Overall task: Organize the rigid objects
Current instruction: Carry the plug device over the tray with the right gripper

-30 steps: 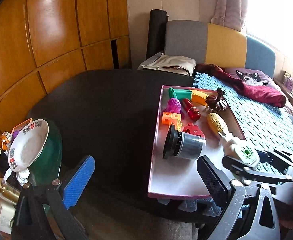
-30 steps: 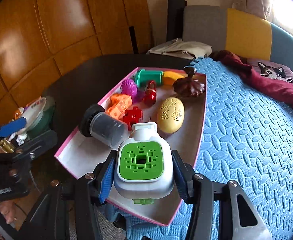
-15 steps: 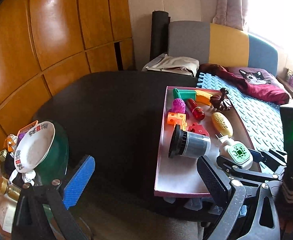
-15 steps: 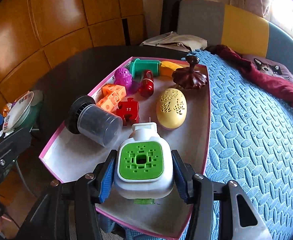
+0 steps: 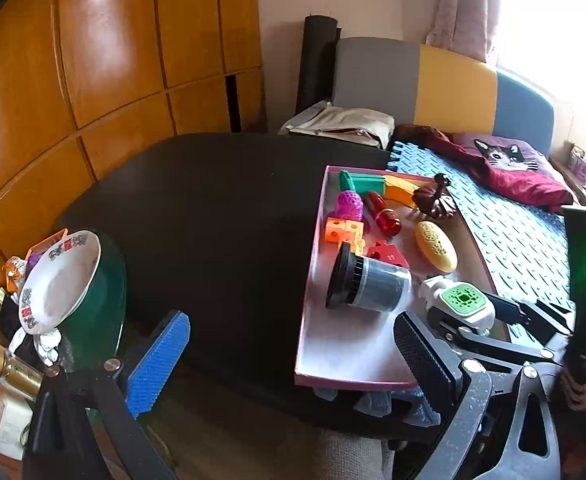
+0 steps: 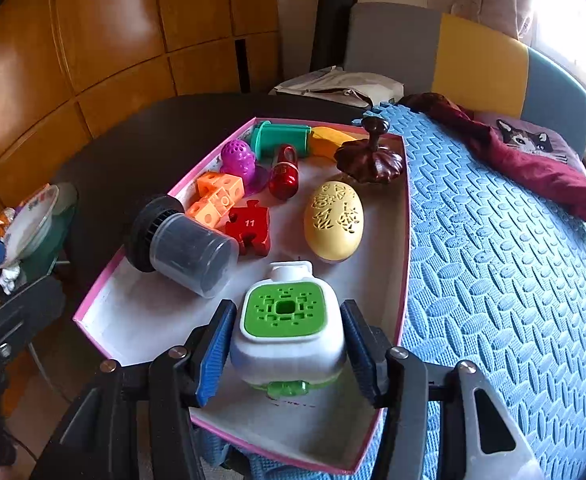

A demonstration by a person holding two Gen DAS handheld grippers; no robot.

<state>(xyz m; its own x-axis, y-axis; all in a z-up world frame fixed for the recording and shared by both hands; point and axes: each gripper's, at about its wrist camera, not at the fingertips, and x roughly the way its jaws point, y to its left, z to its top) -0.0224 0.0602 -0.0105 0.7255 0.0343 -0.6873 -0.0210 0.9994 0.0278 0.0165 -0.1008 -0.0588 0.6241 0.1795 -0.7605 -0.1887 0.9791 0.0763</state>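
My right gripper [image 6: 287, 356] is shut on a white device with a green perforated top [image 6: 287, 326] and holds it over the near end of a pink-rimmed white tray [image 6: 141, 320]. The device [image 5: 463, 302] and tray [image 5: 307, 312] also show in the left wrist view. In the tray lie a dark jar with a black lid [image 6: 181, 242], a yellow egg [image 6: 335, 220], a red puzzle piece [image 6: 251, 228], orange blocks [image 6: 215, 194], a purple ball, a red capsule, a green cylinder and a brown wooden lid [image 6: 371, 158]. My left gripper [image 5: 289, 354] is open and empty, left of the tray.
The tray spans a dark round table [image 5: 213, 208] and a blue foam mat [image 6: 505, 264]. A white bowl on a green plate [image 5: 59, 280] and small bottles sit at the far left. A maroon cat cloth [image 6: 533, 152] lies on the mat beside a sofa.
My right gripper has lowered and moved forward with the white device over the tray's near end. The left gripper's view has shifted slightly; it stays open.
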